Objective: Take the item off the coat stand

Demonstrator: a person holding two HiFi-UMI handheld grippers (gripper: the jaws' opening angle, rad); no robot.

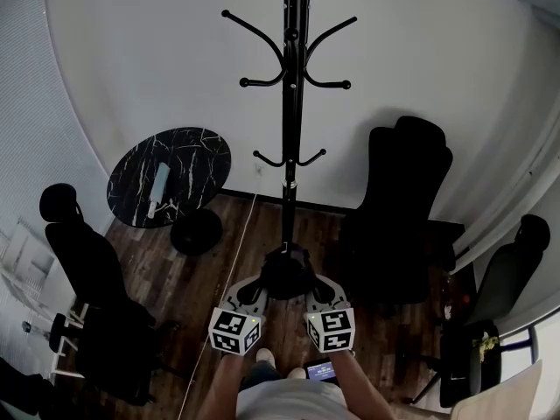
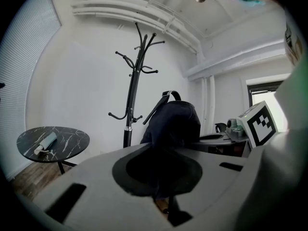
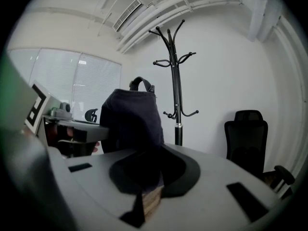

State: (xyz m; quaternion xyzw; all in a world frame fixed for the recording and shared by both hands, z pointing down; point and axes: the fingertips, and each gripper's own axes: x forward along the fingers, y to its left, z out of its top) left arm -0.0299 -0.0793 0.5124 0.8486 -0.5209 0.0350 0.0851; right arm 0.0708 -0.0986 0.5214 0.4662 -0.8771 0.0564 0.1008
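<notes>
One bag (image 1: 287, 274), one coat stand (image 1: 294, 103), two grippers. The left gripper (image 1: 259, 292) and the right gripper (image 1: 317, 292) sit side by side. Each has its jaws drawn nearly together on a fold of the bag's dark cloth, so the bag hangs between the two, right at their tips. It is clear of the stand's hooks.

The stand rises straight ahead of both grippers, just beyond the bag. Seen from above, the bag covers the foot of the pole. Ahead and off to the left of the left gripper is one round table (image 1: 188, 151) with a black marble top, and one pale oblong thing (image 1: 159, 185) lies on it. There are three black office chairs (image 1: 404, 208): one ahead and to the right of the right gripper, one far out to its right near the window, and one well out to the left of the left gripper. A white wall (image 1: 420, 51) stands behind the stand, and a dark wood floor (image 1: 219, 269) lies under the grippers.

The bag is navy, almost black, soft and rounded (a small backpack, by its shape). It has a carry loop on top and a strap running slantwise down one side.
</notes>
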